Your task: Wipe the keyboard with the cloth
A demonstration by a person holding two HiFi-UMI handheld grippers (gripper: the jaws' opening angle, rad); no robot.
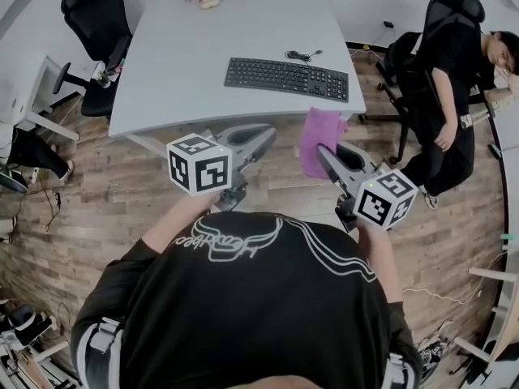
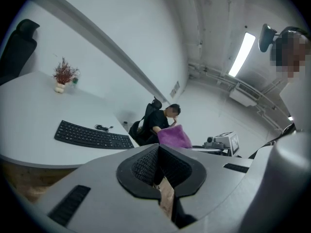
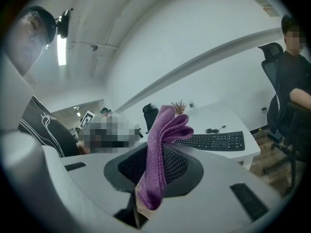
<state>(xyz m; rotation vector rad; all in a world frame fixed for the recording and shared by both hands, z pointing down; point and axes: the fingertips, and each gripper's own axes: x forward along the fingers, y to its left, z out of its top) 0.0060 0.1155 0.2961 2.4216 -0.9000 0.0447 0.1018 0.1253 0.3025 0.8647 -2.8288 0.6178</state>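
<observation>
My right gripper (image 3: 156, 165) pinches the purple cloth (image 3: 164, 129) tight between its jaws, my left gripper (image 2: 159, 168) is closed on nothing, and the black keyboard (image 1: 286, 79) lies on the white table (image 1: 182, 59) well ahead, so I judge no wiping done yet.

Floor (image 1: 81, 193): brown wood planks
Worktop (image 1: 203, 55): pale grey
Chair (image 1: 96, 14): black, far left
Walls (image 2: 121, 23): white
Ceiling light (image 2: 241, 55): lit strip
</observation>
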